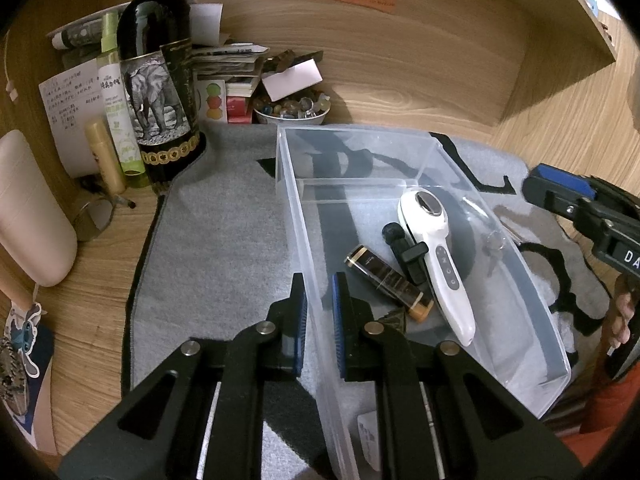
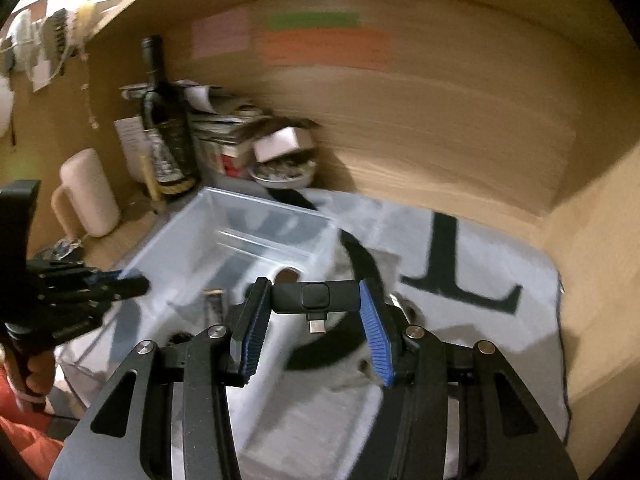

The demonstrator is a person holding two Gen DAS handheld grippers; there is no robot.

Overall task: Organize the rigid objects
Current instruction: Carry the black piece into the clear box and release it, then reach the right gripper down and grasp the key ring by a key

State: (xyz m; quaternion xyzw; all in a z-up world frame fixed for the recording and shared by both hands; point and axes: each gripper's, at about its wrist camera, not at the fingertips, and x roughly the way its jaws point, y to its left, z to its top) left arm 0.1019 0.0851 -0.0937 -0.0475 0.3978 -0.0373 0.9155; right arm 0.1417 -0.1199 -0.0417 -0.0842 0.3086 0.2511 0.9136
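A clear plastic bin [image 1: 516, 280] stands on a grey mat [image 1: 224, 240]. Inside lie a white handheld device [image 1: 440, 256], a small black clip-like gadget [image 1: 404, 252] and a dark tube with gold ends [image 1: 388, 282]. My left gripper [image 1: 320, 292] is shut on the bin's left wall, one finger inside and one outside. My right gripper [image 2: 314, 306] is shut on a small black USB-C dongle [image 2: 316, 297] and holds it in the air at the bin's [image 2: 256, 232] right side; it also shows at the right edge of the left wrist view [image 1: 576, 200].
A dark wine bottle [image 1: 160, 76], a green spray bottle [image 1: 116, 92], a pale tube [image 1: 104, 156], stacked papers [image 1: 228, 64] and a bowl of beads [image 1: 292, 110] crowd the back left. A pink mug [image 1: 28, 208] stands left. Wooden walls enclose the desk.
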